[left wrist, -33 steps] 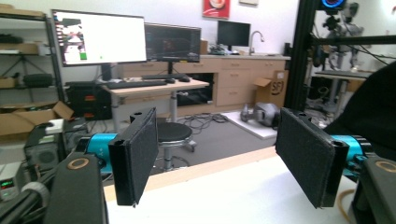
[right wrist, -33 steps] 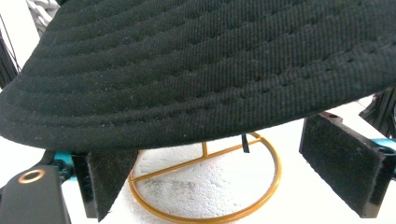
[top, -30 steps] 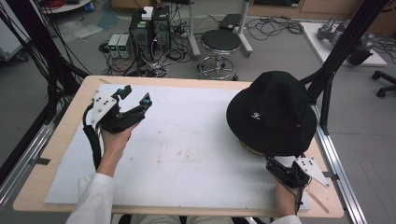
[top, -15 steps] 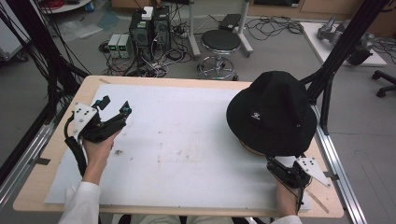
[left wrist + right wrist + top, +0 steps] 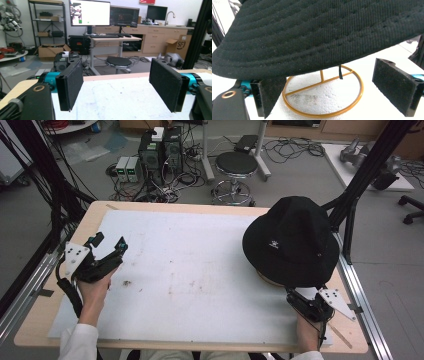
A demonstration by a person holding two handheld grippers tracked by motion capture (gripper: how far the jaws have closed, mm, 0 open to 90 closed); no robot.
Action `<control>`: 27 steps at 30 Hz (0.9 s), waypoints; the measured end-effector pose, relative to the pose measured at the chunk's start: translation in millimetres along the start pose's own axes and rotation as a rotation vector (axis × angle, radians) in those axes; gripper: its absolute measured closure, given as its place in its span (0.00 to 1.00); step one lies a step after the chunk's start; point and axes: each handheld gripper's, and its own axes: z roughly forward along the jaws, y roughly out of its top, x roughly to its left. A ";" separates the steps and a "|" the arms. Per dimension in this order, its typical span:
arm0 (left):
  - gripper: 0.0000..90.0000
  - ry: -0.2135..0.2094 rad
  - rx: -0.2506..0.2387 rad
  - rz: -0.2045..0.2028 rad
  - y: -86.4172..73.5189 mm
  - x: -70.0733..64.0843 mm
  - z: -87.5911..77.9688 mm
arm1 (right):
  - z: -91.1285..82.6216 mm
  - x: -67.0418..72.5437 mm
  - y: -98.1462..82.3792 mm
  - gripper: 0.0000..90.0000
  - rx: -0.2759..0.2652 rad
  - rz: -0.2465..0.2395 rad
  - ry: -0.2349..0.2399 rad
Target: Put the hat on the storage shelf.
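- Nearest the person, the right gripper (image 5: 309, 304) sits at the table's near right corner, just below the brim of the black bucket hat (image 5: 291, 241); it has not shifted over the last second, and its jaws stand spread, holding nothing.
- In the right gripper view the hat brim (image 5: 317, 37) hangs just above and ahead of the open jaws, so I judge this hand is poised to take the brim.
- The left gripper (image 5: 105, 256) has drawn back from mid-table toward the near left edge of the white mat (image 5: 190, 270); its pads (image 5: 71, 83) are wide apart with only bare mat between them.
- That retreat suggests the left hand's part is over, or paused, and the hat work falls to the right.
- The hat rests on a gold wire stand (image 5: 323, 97), whose ring base lies flat on the mat beneath it.
- No container is on the table; the stand is the only thing bearing anything, and it bears the hat.
- Beyond the table, a round stool (image 5: 236, 165) and computer boxes (image 5: 160, 147) sit on the floor.
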 end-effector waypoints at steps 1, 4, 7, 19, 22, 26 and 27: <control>0.31 0.008 -0.001 0.002 -1.9 2.2 -2.5 | -0.4 -0.1 -0.1 0.13 0.002 -0.001 0.000; 0.31 0.027 -0.002 -0.003 -7.3 8.3 -7.8 | -0.8 0.3 -0.2 0.13 0.002 0.002 0.000; 0.31 0.045 0.001 -0.018 -14.0 15.3 -13.6 | -1.8 0.2 -0.1 0.13 0.003 -0.001 -0.003; 0.30 0.153 0.009 -0.013 -39.7 36.0 -36.6 | -4.8 0.1 -1.0 0.13 0.010 -0.001 0.006; 0.30 0.163 0.008 -0.012 -41.9 37.8 -38.6 | -5.2 0.8 -1.3 0.13 0.015 -0.004 0.010; 0.30 0.173 0.017 -0.019 -48.2 41.4 -40.2 | -6.7 -0.5 -1.9 0.13 0.002 0.006 0.030; 0.30 0.177 0.022 -0.020 -50.5 42.2 -40.2 | -7.4 -0.5 -2.2 0.13 0.002 0.010 0.032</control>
